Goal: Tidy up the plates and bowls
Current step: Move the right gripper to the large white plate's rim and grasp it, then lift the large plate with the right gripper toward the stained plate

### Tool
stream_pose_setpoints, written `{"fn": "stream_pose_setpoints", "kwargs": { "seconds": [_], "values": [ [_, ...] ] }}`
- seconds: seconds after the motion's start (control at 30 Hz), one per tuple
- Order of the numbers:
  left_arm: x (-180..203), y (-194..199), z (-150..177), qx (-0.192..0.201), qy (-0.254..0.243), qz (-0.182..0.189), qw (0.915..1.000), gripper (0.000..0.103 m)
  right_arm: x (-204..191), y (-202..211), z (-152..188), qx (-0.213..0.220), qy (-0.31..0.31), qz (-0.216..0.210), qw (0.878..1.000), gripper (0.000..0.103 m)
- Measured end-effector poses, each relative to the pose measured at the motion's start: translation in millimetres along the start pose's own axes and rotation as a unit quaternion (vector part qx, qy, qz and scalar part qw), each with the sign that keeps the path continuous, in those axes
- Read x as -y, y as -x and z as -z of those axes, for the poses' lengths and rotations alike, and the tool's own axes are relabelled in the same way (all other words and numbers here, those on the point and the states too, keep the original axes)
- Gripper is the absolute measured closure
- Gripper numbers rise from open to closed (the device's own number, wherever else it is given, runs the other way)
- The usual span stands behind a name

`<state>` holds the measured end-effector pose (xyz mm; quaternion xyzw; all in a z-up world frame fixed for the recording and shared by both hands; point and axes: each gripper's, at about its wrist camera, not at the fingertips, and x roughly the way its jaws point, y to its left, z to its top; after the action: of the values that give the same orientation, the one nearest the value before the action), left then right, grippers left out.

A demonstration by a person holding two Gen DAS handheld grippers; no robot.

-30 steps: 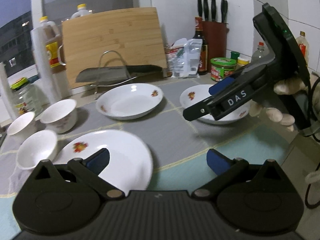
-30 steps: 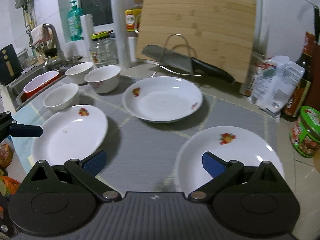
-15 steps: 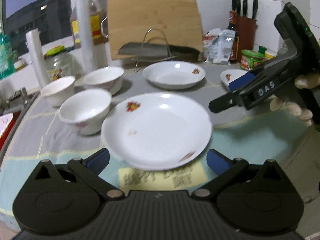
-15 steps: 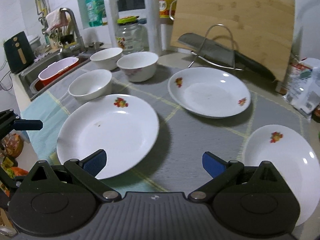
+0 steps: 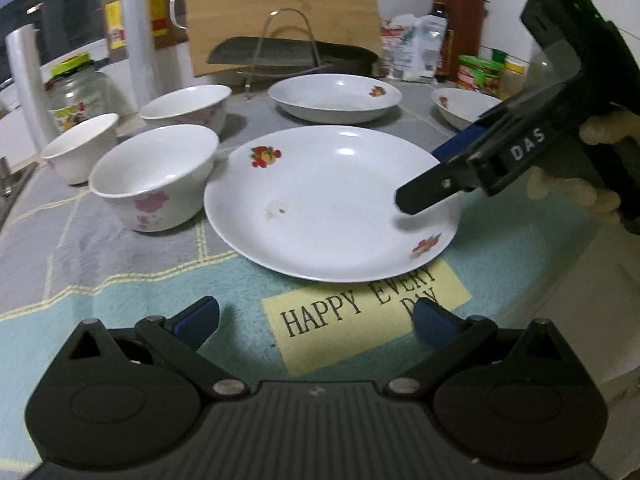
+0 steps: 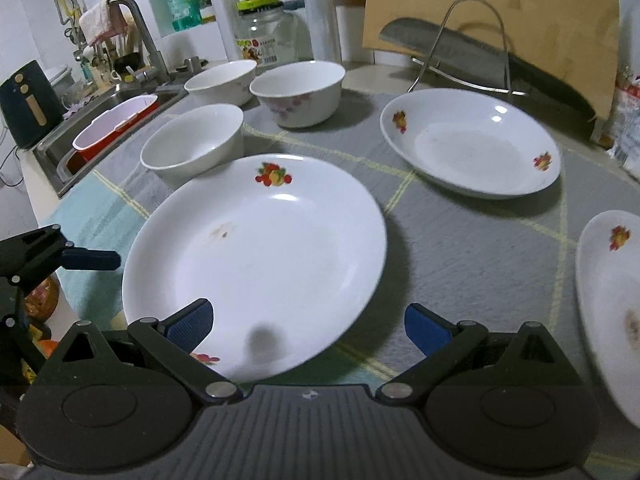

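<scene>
A large white plate with fruit prints (image 5: 328,204) (image 6: 260,256) lies on the grey-and-teal mat. My right gripper (image 6: 308,324) (image 5: 432,172) is open, low over the plate's near right rim, with nothing between its fingers. Just short of the same plate, my left gripper (image 5: 316,318) hangs open and empty over the mat's yellow label; one of its fingers (image 6: 92,260) shows at the left edge of the right wrist view. Three white bowls (image 5: 154,178) (image 5: 186,108) (image 5: 80,146) stand left of the plate. A second plate (image 6: 472,144) lies behind and a third (image 6: 608,280) to the right.
A bamboo cutting board (image 6: 492,12) and a cleaver on a wire rack (image 6: 460,46) stand at the back. The sink (image 6: 108,120) with a red tub is at the left. Jars, bottles and a knife block (image 5: 464,28) line the wall. The counter edge (image 5: 592,264) runs on the right.
My right gripper has swung left from the right-hand plate to the large near plate. The left gripper has drawn back, so that plate now lies ahead of its fingers.
</scene>
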<state>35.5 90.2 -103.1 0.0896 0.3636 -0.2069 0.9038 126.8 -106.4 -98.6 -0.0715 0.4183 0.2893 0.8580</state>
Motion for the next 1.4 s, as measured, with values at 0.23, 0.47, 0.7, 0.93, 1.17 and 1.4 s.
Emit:
{"fn": "stream_pose_setpoints", "kwargs": {
  "seconds": [0.23, 0.47, 0.7, 0.93, 1.17, 1.4],
  "values": [
    [-8.2, -8.4, -0.2, -0.006, -0.01, 0.028, 0.9995, 0.0, 0.1, -14.8, -2.8, -0.009, -0.01, -0.007, 1.0, 0.0],
    [-11.5, -15.1, -5.9, -0.003, -0.022, 0.038, 0.999, 0.0, 1.2, -23.3, -10.4, -0.006, 0.001, -0.013, 1.0, 0.0],
    [-14.5, -21.4, -11.4, 0.001, -0.04, 0.057, 0.9976, 0.0, 10.8, -31.8, -22.2, 0.0, 0.0, -0.038, 0.999, 0.0],
    [-19.1, -25.5, -17.0, 0.004, -0.04, 0.074, 0.9965, 0.001, 12.2, -35.2, -27.0, 0.0, 0.013, -0.05, 0.999, 0.0],
    [-20.8, -28.6, -20.0, 0.005, -0.05, 0.094, 0.9943, 0.001, 15.4, -38.1, -31.7, -0.004, 0.023, -0.064, 0.998, 0.0],
    [-25.5, -30.0, -21.0, 0.007, -0.059, 0.112, 0.9919, 0.001, 18.1, -38.6, -32.1, -0.003, 0.02, -0.072, 0.997, 0.0]
  ]
}}
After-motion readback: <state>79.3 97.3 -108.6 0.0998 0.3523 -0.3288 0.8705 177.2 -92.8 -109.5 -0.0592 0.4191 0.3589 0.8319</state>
